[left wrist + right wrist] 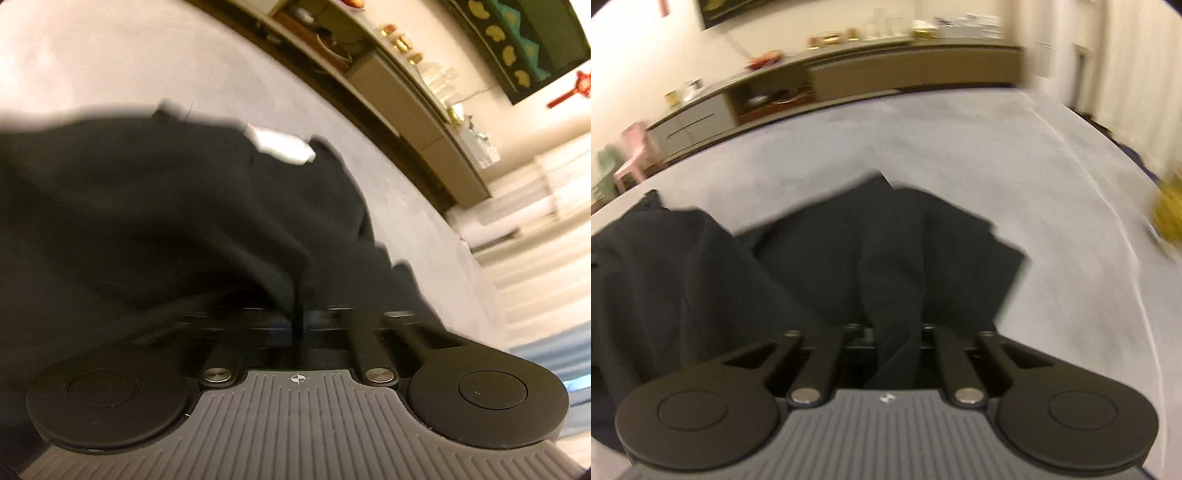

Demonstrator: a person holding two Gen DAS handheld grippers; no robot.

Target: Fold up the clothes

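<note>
A wide pale grey tabletop [960, 147] carries a crumpled black garment [849, 251], with a long sideboard [905, 70] against the wall behind. The left tongs [299, 321] and right tongs [894, 343] are each pressed together, pinching a fold of the cloth. A small white label [284, 146] shows on it.

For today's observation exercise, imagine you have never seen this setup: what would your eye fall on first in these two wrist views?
First, the black garment filling the lower middle of both views, bunched up on the pale grey surface. Next, a fold of it pinched in each gripper: the right gripper and the left gripper are both shut on cloth. After that, the small white label on the garment's far edge in the left view.
</note>
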